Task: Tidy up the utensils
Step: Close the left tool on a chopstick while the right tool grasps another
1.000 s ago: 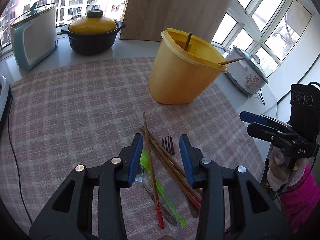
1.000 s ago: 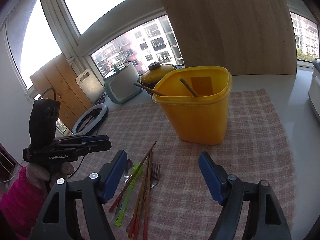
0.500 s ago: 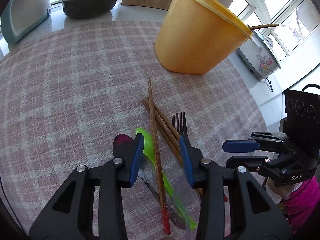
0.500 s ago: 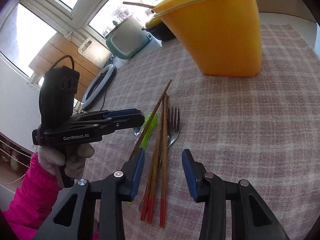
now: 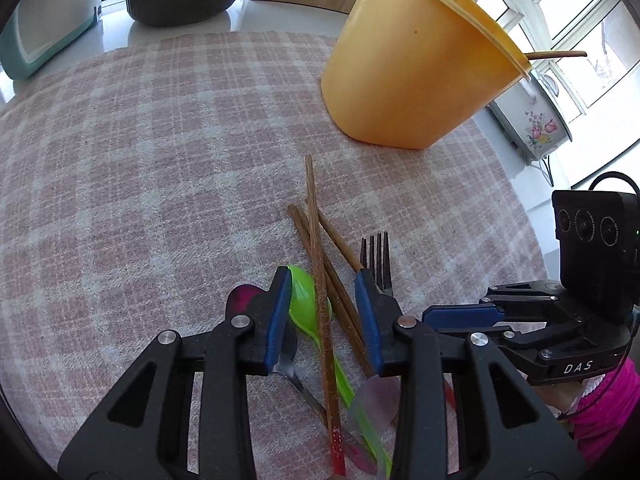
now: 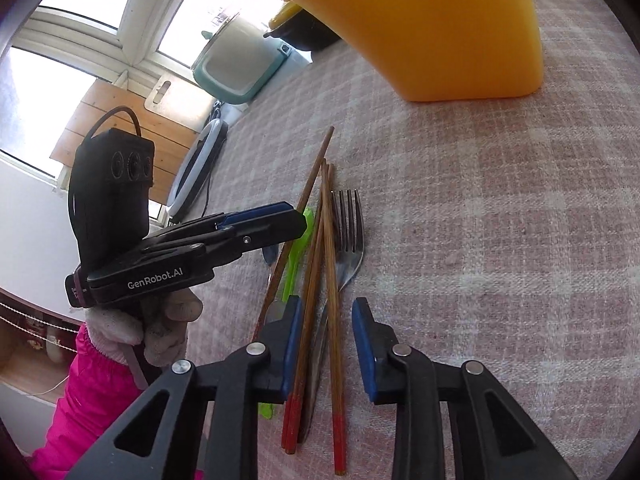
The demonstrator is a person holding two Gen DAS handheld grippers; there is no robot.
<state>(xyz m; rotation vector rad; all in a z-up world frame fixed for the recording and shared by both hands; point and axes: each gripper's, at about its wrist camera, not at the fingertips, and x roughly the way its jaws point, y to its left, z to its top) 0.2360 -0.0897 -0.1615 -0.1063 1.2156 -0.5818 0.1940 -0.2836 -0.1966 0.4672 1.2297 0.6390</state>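
Two grippers, left gripper [image 5: 322, 312] and right gripper [image 6: 326, 340], jaws narrowing yet unclamped, straddle chopsticks [image 6: 330, 280]; next: pinch, lift toward far yellow bin [image 5: 416, 76].

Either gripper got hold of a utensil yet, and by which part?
Nothing held yet. The left gripper and the closing right gripper straddle the chopsticks on the cloth, pads not pressing.

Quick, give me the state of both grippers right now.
Left gripper: open, jaws just closing, straddling a chopstick and the green spoon, gripping nothing.
Right gripper: open, jaws just closing around the chopsticks, not yet pressing.
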